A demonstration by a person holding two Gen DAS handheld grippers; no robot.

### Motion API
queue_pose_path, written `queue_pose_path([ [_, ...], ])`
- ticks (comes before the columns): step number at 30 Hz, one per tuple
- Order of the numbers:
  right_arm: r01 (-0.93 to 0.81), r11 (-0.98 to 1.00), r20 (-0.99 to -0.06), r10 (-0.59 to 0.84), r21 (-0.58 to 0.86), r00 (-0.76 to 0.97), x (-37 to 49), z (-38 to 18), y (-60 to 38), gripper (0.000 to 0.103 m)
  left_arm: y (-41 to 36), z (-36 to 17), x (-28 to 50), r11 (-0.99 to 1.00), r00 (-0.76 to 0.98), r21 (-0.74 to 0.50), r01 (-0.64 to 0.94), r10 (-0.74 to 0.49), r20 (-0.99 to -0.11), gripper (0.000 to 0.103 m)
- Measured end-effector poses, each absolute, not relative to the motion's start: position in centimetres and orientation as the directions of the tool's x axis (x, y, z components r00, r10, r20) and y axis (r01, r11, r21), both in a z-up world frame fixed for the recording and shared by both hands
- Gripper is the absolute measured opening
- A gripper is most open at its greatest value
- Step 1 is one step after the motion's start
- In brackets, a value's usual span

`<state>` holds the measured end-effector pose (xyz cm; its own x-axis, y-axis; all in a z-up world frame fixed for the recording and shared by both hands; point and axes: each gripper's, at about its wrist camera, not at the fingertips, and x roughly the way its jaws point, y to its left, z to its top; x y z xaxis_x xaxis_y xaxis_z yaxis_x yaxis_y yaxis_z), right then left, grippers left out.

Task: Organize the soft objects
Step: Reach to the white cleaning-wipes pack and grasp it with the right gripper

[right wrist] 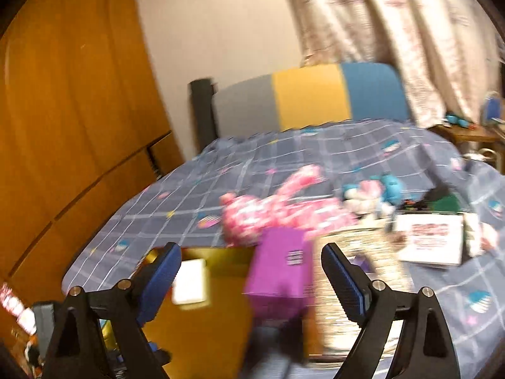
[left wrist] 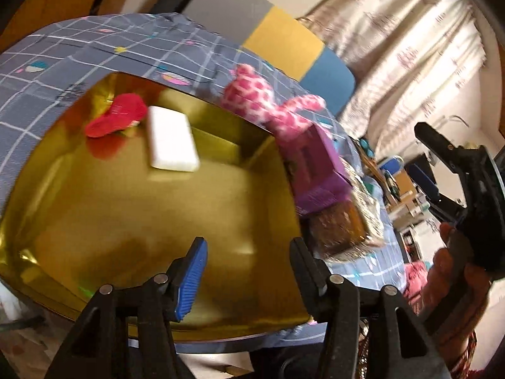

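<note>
Red sock (left wrist: 115,115) only in left view

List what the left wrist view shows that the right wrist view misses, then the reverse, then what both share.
Only the left wrist view: a red soft item lying inside the gold tray, the open left gripper over the tray, and the right gripper held in a hand.

Only the right wrist view: a blue-and-white plush toy, a white printed card and the wooden wardrobe.

Both: the tray, white rectangular sponge, pink spotted plush toy, purple box and checked blue bedsheet.
</note>
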<state>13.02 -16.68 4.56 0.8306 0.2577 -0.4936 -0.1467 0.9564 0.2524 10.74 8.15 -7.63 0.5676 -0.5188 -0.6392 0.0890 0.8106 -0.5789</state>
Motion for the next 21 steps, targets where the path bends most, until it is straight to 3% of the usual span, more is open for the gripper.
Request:
queue_pose_path([
  [8,0.117,0.942,-0.533,0.072,0.313,0.843,11.5,2.5,-28.5,0.091,3.2,-6.9,10.3,0.812,0.516,-0.554,0.186,-0.56,-0.648,0.055],
  [15,0.35,0.877,-0.676,-0.041,0.328,0.736,10.1,-5.0,-38.2,0.091,-1.8,-6.1,9.9,0.786,0.454,-0.537,0.306,-0.616,-0.644,0.055],
  [21,0.448,0.835,-0.733,-0.081,0.32,0.675,10.2,-9.1,-44.7,0.089,-5.9,-5.4,9.4,0.748,0.394,-0.514,0.419,-0.66,-0.64,0.055],
])
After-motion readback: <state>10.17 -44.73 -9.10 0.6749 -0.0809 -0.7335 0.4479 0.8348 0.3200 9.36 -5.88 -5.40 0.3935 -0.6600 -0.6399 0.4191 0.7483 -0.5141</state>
